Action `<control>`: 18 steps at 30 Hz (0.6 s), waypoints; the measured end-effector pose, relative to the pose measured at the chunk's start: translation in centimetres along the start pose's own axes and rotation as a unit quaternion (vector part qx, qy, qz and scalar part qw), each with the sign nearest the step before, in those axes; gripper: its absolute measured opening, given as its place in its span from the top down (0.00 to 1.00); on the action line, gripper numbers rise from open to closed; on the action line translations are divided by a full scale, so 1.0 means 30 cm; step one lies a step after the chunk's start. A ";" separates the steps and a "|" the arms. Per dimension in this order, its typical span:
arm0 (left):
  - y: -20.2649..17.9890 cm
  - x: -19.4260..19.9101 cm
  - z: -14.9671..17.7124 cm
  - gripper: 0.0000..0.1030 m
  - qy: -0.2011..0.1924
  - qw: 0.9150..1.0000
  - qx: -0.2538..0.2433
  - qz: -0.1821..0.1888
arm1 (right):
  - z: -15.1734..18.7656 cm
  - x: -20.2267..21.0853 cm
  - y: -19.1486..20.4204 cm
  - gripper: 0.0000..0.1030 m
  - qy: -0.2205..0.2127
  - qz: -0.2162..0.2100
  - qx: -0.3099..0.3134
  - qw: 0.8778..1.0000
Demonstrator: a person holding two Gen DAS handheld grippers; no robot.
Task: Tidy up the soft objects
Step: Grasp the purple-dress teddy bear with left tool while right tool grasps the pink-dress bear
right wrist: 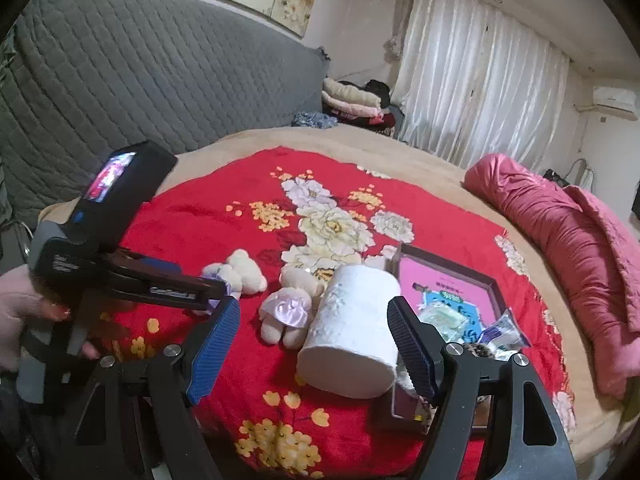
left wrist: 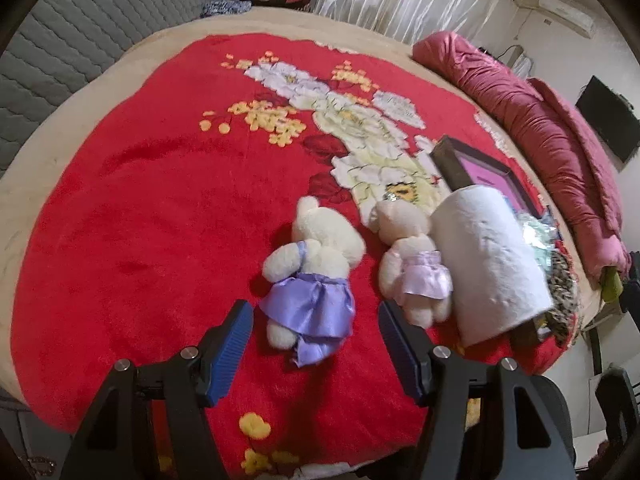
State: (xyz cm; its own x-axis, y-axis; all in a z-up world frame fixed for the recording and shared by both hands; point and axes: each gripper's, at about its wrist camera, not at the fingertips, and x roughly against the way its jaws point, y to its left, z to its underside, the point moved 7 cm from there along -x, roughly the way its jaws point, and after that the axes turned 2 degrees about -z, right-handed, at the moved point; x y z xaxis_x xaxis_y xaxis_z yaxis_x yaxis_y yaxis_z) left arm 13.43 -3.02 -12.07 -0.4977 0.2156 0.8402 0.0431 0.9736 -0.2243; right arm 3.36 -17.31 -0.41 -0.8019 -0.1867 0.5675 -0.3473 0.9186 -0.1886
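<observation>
- Left gripper (left wrist: 316,344) and right gripper (right wrist: 314,344): ribbed blue pads, spread, holding nothing.
- Two fluffy cream bears, satin skirts: purple bear (left wrist: 310,276) left of the paper roll (left wrist: 486,264); pink bear (left wrist: 412,264) touching it.

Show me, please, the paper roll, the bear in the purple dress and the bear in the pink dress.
paper roll (right wrist: 352,320), right wrist view, on its embossed side.
purple-dress bear (left wrist: 312,304), left wrist view, on its skirt.
pink-dress bear (left wrist: 426,278), left wrist view, on its dress.

Fleecy matt plush covers both bears (left wrist: 316,248) (left wrist: 404,256), their dresses (left wrist: 310,308) glossy satin. The paper roll (right wrist: 352,332) looks embossed, matt. The bed's red blanket (left wrist: 160,208) is velvety; gripper pads (right wrist: 214,350) ribbed blue.
</observation>
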 end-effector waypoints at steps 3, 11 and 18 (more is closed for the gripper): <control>0.011 -0.042 -0.008 0.37 0.010 1.000 0.003 -0.006 | 0.007 -0.033 0.010 0.25 0.011 -0.007 0.003 1.000; 0.033 -0.125 -0.037 0.37 0.019 1.000 0.010 -0.009 | 0.024 -0.111 0.041 0.25 0.041 -0.032 0.006 0.999; 0.028 -0.149 -0.052 0.43 0.015 1.000 -0.002 0.010 | 0.016 -0.210 0.049 0.25 0.074 -0.051 -0.002 0.996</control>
State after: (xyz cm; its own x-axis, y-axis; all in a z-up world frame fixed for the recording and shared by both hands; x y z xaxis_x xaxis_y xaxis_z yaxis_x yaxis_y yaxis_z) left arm 17.04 -3.05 -15.26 -0.4705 0.2363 0.8502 0.0566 0.9696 -0.2381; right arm 7.67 -14.95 -4.64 -0.6816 -0.2259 0.6960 -0.4215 0.8987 -0.1211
